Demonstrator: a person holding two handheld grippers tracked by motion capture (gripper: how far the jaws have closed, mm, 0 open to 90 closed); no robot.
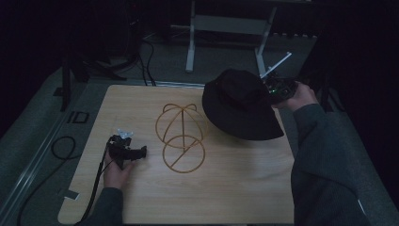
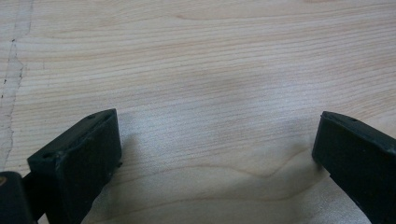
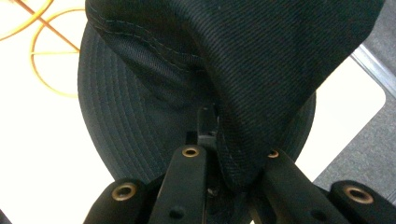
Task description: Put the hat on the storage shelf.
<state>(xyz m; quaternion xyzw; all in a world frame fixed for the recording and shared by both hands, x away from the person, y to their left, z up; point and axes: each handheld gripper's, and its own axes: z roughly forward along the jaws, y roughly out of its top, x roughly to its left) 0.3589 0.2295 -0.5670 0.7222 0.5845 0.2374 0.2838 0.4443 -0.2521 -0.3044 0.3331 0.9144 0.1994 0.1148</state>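
A black bucket hat (image 1: 242, 104) hangs tilted over the table's far right part, its brim drooping toward the wood. My right gripper (image 1: 275, 91) is shut on the hat's edge at the right; in the right gripper view the dark fabric (image 3: 261, 79) is pinched between the jaws. A yellow wire hat stand (image 1: 180, 134) rests on the wooden table (image 1: 226, 188) just left of the hat, and its wire (image 3: 42, 28) shows past the brim. My left gripper (image 1: 134, 153) rests low on the table left of the stand, open, with bare wood (image 2: 215, 140) between its pads.
The table's right edge (image 3: 369, 93) lies close behind the hat, with grey floor beyond. A white metal frame (image 1: 226, 28) stands past the far edge. Black cables (image 1: 61, 146) lie on the floor at the left.
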